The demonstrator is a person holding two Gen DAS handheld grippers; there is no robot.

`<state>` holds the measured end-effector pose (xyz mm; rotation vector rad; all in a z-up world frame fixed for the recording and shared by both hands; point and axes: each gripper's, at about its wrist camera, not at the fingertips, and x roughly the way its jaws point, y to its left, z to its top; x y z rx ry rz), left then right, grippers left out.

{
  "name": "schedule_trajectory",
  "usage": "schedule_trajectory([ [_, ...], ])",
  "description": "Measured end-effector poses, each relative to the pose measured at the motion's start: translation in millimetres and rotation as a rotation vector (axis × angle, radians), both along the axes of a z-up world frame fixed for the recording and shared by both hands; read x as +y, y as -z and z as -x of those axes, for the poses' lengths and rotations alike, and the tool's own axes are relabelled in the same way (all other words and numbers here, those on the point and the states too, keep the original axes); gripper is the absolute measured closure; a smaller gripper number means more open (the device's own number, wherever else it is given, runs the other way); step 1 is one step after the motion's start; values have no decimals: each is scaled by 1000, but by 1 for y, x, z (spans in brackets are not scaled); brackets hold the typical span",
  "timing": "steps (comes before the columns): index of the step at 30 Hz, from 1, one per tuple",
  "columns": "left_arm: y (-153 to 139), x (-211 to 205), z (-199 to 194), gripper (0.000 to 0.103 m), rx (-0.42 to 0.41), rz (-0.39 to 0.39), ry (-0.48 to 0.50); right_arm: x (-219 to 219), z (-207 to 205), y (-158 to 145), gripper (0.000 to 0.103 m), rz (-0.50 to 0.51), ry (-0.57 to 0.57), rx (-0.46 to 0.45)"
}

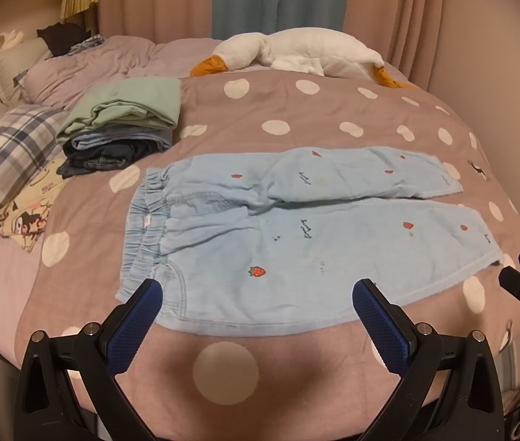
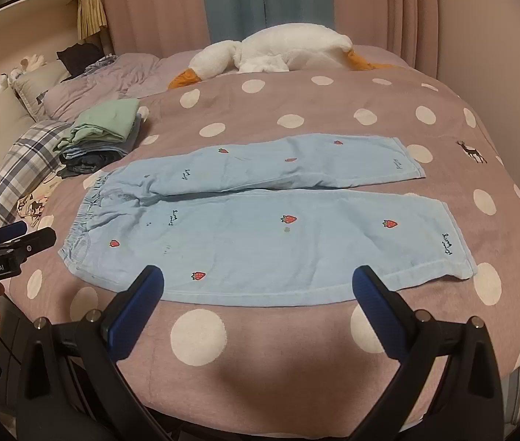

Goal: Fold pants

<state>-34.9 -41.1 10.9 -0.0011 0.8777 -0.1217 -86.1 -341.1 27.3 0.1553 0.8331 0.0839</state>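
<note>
Pants (image 1: pixel 296 235) flat on bedspread (image 1: pixel 296 117); left gripper (image 1: pixel 258 301), right gripper (image 2: pixel 260 290) agape

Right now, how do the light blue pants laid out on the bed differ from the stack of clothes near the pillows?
The light blue pants lie spread flat and unfolded, both legs extended; the stack of clothes is already folded and piled. The pants are one strawberry-printed garment; the stack holds several plain ones, green on top, darker denim beneath. The pants lie closer to both open hand-held grippers; the stack sits farther away on the left. Both rest on the polka-dot bedspread.
</note>
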Motion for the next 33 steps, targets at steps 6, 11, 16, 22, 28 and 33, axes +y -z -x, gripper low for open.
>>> schedule_trajectory([
  [6,0,-1,-1,0,3,-1,1,-1,1,0,0,-3,3,0],
  [11,1,-2,-2,0,3,-1,1,-2,1,1,0,-3,2,-2],
  [16,1,-3,-2,0,3,-2,1,-3,1,1,0,-4,2,-2],
  [22,1,-2,-1,0,4,-2,2,-2,1,1,0,-6,-1,-1],
  [28,1,-4,-1,0,4,-5,3,-2,0,2,0,-3,-1,1],
  [33,2,-5,-1,0,7,-5,4,0,0,1,0,1,-3,3],
])
